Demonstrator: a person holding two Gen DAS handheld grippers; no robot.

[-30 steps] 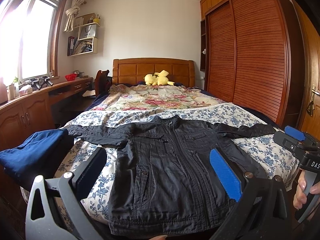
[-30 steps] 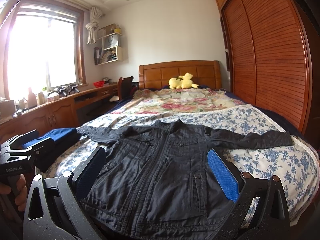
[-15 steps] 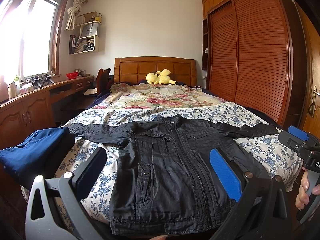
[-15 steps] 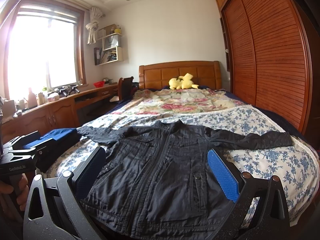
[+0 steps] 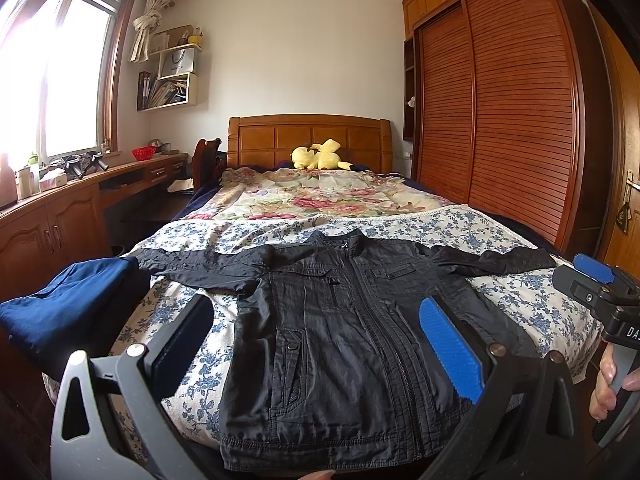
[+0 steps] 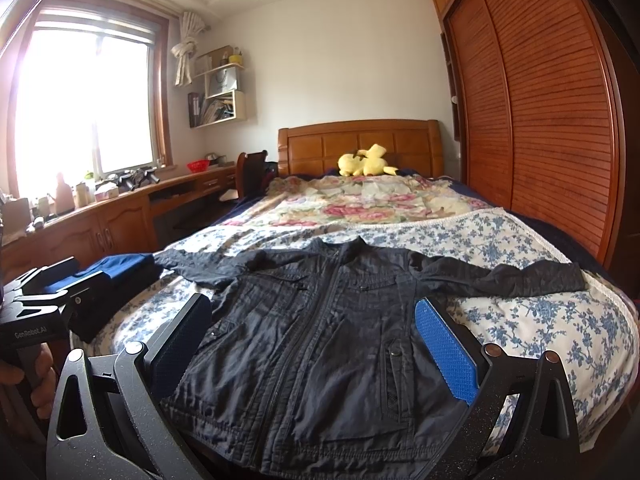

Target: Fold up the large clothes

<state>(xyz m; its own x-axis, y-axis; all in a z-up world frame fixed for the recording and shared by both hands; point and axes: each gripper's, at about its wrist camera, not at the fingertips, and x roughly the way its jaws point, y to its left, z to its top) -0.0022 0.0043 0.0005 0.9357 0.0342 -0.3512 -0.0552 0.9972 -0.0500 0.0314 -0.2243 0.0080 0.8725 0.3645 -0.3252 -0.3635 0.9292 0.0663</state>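
Observation:
A black zip jacket point(image 5: 340, 320) lies flat and face up on the bed, collar away from me, both sleeves spread sideways; it also shows in the right wrist view point(image 6: 320, 332). My left gripper point(image 5: 316, 344) is open and empty, held above the jacket's hem. My right gripper point(image 6: 316, 344) is open and empty, also above the hem. The right gripper shows at the right edge of the left wrist view point(image 5: 600, 292), and the left gripper shows at the left edge of the right wrist view point(image 6: 44, 300).
The bed has a blue-flowered sheet point(image 5: 520, 304) and a rose quilt point(image 5: 320, 196) behind. Folded dark blue clothes point(image 5: 68, 308) sit at the bed's left corner. A yellow plush toy point(image 5: 318, 156) lies by the headboard. A wooden desk point(image 5: 72, 216) stands left, a slatted wardrobe point(image 5: 508, 120) right.
Both grippers have barely moved; the left wrist view has tilted up slightly, so the jacket sits a little lower. Both stay open and the jacket is untouched.

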